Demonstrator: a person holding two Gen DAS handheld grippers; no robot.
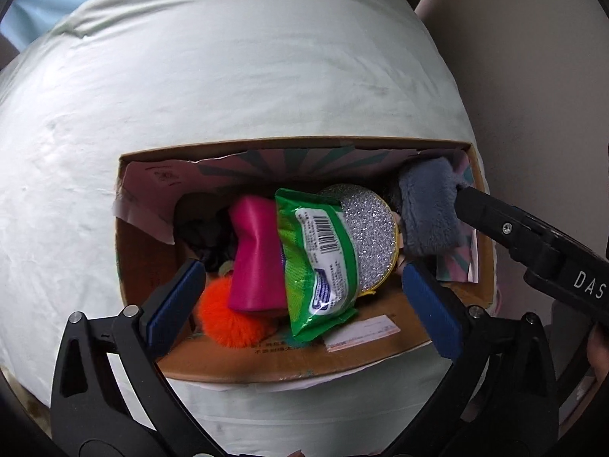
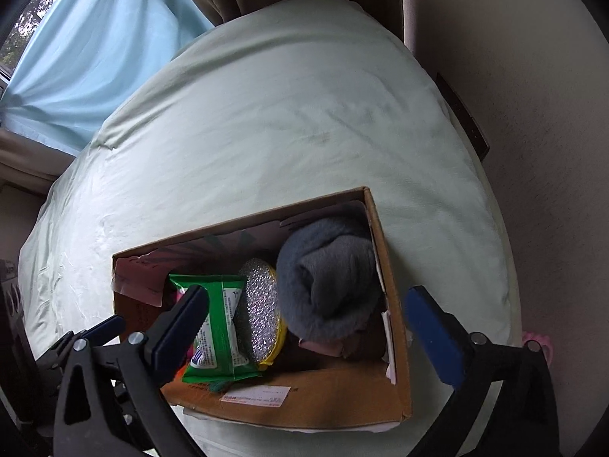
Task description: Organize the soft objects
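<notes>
An open cardboard box point(image 1: 266, 365) stands on a bed. In it lie a green packet point(image 1: 319, 259), a silver glitter scrubber point(image 1: 369, 236), a magenta soft piece point(image 1: 257, 259), an orange pompom point(image 1: 228, 316) and a grey plush item point(image 1: 430, 209). My left gripper point(image 1: 304, 301) hangs open over the packet and touches nothing. One finger of the right gripper point(image 1: 495, 221) reaches to the plush's edge. In the right wrist view the right gripper point(image 2: 308, 327) is open above the box point(image 2: 327, 396). The grey plush point(image 2: 327, 285) rests loose below it, beside the scrubber point(image 2: 259, 308) and packet point(image 2: 220, 327).
The bed's pale green sheet point(image 2: 285, 114) stretches beyond the box. A beige wall point(image 2: 533, 133) runs close along the right. A light blue curtain point(image 2: 95, 57) hangs at the far left. A dark item point(image 1: 205, 236) fills the box's left corner. A hand point(image 1: 597, 346) shows at the right edge.
</notes>
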